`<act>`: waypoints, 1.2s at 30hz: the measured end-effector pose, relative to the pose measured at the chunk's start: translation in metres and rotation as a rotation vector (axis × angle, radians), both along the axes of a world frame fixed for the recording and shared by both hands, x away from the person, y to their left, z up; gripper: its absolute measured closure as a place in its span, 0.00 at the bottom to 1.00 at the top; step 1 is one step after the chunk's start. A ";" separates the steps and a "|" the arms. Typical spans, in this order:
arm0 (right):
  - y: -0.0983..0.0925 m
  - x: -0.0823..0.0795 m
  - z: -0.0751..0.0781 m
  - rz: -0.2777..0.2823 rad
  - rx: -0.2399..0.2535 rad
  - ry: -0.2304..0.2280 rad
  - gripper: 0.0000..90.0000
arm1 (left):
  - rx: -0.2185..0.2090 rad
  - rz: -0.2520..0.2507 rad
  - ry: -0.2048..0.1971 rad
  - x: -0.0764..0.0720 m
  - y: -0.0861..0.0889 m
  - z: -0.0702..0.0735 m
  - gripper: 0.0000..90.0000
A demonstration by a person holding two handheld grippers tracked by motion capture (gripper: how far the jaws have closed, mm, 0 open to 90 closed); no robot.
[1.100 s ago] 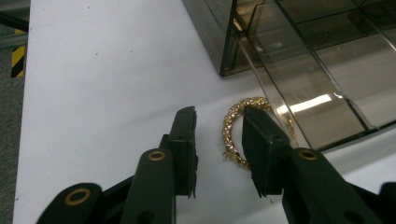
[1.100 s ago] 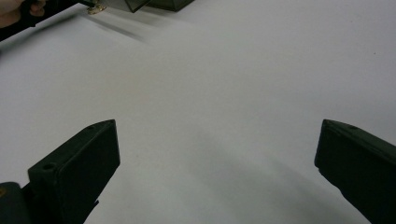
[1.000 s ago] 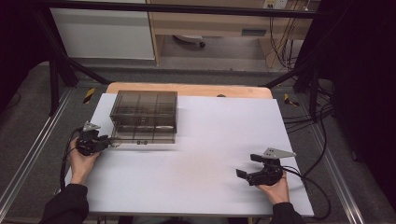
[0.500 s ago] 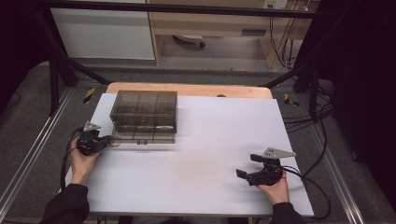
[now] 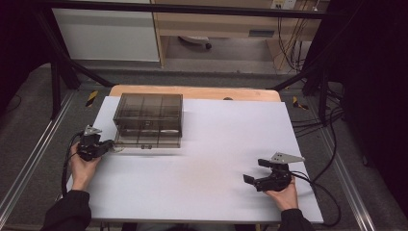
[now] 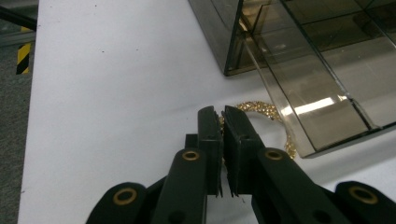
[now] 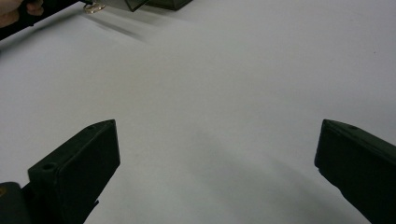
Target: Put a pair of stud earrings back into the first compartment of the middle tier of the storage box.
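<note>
Pinching the gold bracelet (image 6: pixel 261 112) in the left tool (image 6: pixel 222 114), jaws pressed nearly together, bracelet curling toward 2 o'clock beside the smoked organizer box (image 6: pixel 299 70) on the tabletop (image 6: pixel 116 93).

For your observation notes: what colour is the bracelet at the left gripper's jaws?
Gold, with a glittery beaded texture. The bracelet shows best in the left gripper view.
</note>
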State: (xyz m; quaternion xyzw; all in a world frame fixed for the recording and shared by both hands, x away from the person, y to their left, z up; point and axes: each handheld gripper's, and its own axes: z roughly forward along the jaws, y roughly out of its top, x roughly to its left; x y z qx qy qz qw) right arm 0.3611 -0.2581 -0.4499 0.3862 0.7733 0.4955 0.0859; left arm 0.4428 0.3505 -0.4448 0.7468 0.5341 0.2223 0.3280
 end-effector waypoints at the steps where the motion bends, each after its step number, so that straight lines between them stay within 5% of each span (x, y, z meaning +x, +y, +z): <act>1: 0.000 0.000 0.000 0.000 0.000 0.000 0.01 | -0.004 0.001 0.002 -0.001 0.001 0.001 0.94; 36: 0.000 0.000 0.000 0.002 -0.002 0.003 0.01 | -0.063 0.044 -0.032 -0.030 0.019 0.027 0.95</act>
